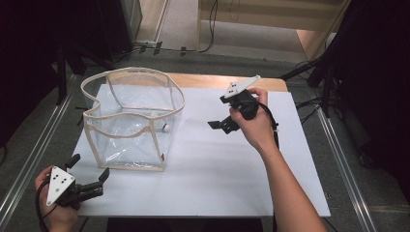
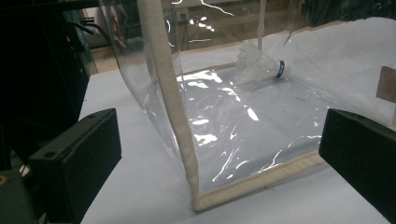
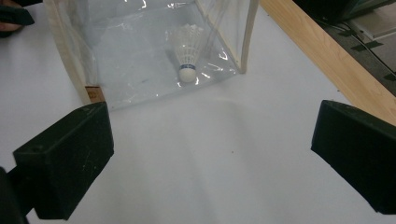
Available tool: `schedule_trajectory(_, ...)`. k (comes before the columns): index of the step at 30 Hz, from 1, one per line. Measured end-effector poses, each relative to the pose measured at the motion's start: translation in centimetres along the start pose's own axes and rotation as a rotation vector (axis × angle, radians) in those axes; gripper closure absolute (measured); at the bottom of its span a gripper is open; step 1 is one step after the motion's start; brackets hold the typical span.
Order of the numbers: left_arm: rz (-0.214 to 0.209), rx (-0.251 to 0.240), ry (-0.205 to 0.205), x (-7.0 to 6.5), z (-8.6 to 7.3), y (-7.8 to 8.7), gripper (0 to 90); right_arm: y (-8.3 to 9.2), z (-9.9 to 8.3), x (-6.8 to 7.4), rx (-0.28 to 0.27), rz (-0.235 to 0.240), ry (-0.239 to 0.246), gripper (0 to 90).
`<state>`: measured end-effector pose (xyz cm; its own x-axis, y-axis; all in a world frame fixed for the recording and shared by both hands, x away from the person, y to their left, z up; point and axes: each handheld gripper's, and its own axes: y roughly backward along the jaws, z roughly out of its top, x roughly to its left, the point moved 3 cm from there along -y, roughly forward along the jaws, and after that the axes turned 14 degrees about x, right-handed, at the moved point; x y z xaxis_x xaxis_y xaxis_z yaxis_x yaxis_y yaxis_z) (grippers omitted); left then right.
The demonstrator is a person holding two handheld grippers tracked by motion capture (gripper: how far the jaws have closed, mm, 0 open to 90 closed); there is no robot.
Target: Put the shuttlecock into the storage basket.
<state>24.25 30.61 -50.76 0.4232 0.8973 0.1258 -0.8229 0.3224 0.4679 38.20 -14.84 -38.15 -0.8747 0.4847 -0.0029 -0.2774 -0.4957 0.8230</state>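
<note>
Clear bag with a shuttlecock inside, both grippers empty and spread wide on the white counter.

At the counter's near left corner the left gripper point(image 1: 88, 170) sits in a hand, its blocky matte-black jaws far apart and holding nothing, aimed at the near corner of the bag. The bag point(image 1: 130, 123) is a boxy, open-topped tote of glossy transparent plastic, edged in cream fabric piping, standing on the left half of the counter point(image 1: 217, 164). Inside it, on the floor toward the right wall, lies a white feathered shuttlecock point(image 3: 187, 49) on its side, rounded cork tip with a blue band pointing toward the counter's right edge, skirt toward the left. The right gripper point(image 1: 220, 124) hovers right of the bag, jaws wide apart and empty, pointing at it.
</note>
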Motion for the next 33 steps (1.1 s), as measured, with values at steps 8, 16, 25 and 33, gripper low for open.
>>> schedule_trajectory(8, 0.001, 0.0, -0.001, 0.0, 0.0, 0.0, 0.0, 0.2, -1.7, 0.1, -0.008, -0.004, -0.019, 0.0)
schedule_trajectory(16, 0.001, 0.001, -0.005, 0.0, 0.0, 0.0, 0.0, 0.0, -3.2, 0.1, -0.013, -0.006, -0.049, 0.0)
schedule_trajectory(25, 0.002, 0.0, -0.001, 0.0, 0.0, 0.0, 0.0, -0.2, -4.8, 0.3, -0.019, 0.002, -0.068, 0.0)
schedule_trajectory(33, 0.002, -0.001, -0.004, 0.0, 0.0, 0.0, 0.0, -0.3, -6.8, 0.3, -0.035, 0.003, -0.107, 0.0)
